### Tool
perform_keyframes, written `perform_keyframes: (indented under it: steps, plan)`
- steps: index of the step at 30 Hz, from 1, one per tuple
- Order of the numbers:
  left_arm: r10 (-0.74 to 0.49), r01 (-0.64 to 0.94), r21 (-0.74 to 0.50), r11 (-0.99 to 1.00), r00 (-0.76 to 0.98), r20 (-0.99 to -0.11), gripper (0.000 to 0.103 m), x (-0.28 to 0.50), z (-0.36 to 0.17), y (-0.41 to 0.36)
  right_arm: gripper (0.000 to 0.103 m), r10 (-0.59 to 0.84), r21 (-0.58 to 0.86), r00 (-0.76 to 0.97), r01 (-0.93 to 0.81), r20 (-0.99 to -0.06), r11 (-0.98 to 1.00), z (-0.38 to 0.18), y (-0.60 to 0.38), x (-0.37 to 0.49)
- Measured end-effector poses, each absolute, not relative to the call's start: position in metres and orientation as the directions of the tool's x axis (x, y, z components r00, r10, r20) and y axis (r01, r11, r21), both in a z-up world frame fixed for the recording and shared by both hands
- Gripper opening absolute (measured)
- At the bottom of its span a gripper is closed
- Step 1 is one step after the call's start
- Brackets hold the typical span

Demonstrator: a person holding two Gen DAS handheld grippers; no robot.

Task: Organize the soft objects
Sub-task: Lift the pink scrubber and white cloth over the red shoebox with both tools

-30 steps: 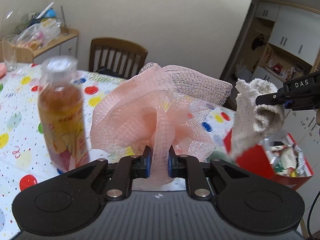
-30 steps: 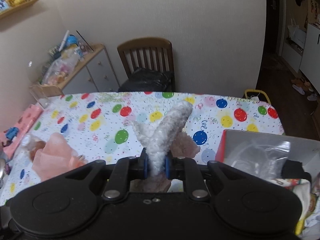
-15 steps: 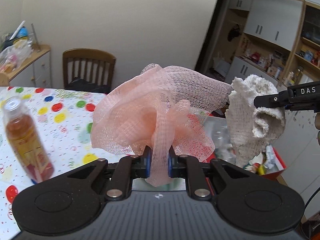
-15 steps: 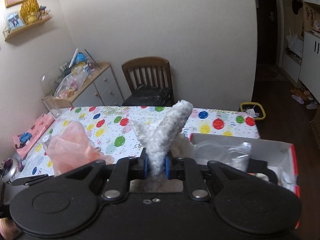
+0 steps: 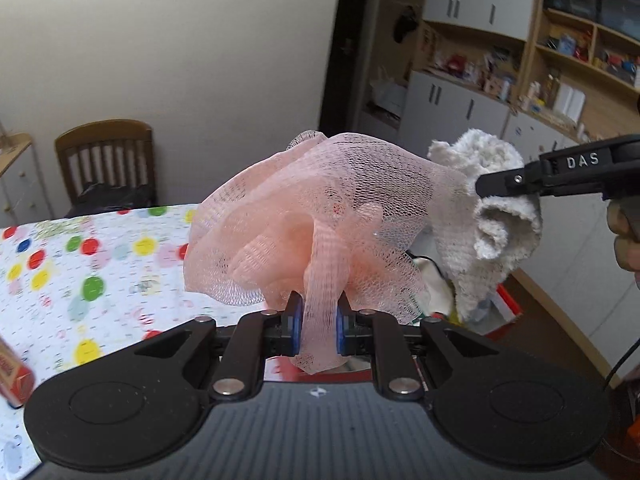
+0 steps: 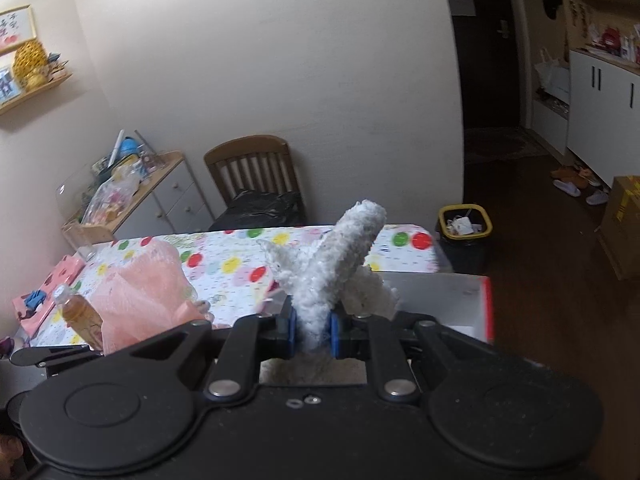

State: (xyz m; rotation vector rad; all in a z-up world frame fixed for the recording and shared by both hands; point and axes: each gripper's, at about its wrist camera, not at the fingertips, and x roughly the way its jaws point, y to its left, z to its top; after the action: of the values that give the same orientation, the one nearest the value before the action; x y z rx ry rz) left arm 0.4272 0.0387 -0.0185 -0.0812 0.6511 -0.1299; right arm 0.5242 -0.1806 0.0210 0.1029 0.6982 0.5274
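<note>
My left gripper [image 5: 318, 330] is shut on a pink mesh bath pouf [image 5: 316, 220] and holds it in the air above the table's right end. The pouf also shows in the right wrist view [image 6: 140, 292]. My right gripper [image 6: 312, 330] is shut on a white fluffy towel [image 6: 340, 256], held up above a red-rimmed box [image 6: 486, 304]. In the left wrist view the towel [image 5: 492, 224] hangs from the right gripper [image 5: 480, 190] just right of the pouf, over the box [image 5: 508, 308].
A table with a dotted cloth [image 5: 80, 264] lies to the left. A bottle of amber drink [image 6: 82, 318] stands on it. A wooden chair [image 6: 256, 176] is behind the table. A yellow-rimmed bin [image 6: 464, 222] sits on the floor. Cabinets [image 5: 460, 108] line the right wall.
Both grippers have swung right with their loads, away from the table and toward the red-rimmed box. The bottle has slid to the left edge of the left wrist view.
</note>
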Motion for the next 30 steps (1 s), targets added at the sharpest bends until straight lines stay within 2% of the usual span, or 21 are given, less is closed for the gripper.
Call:
perform_keyframes:
  steps: [11, 21, 30]
  plan:
    - [-0.186, 0.177, -0.082, 0.981, 0.719, -0.670, 0.015, 0.476, -0.038, -0.028, 0.014, 0.471, 0.296, 0.638, -0.367, -0.609, 0.882, -0.012, -0.240, 0.551]
    - [-0.140, 0.136, -0.068, 0.988, 0.634, -0.761, 0.015, 0.520, -0.072, -0.042, 0.014, 0.477, 0.309, 0.571, -0.371, -0.668, 0.876, -0.055, -0.238, 0.569]
    - [-0.102, 0.113, -0.042, 0.993, 0.591, -0.800, 0.015, 0.540, -0.092, -0.049, 0.015, 0.470, 0.293, 0.537, -0.384, -0.701, 0.876, -0.076, -0.232, 0.576]
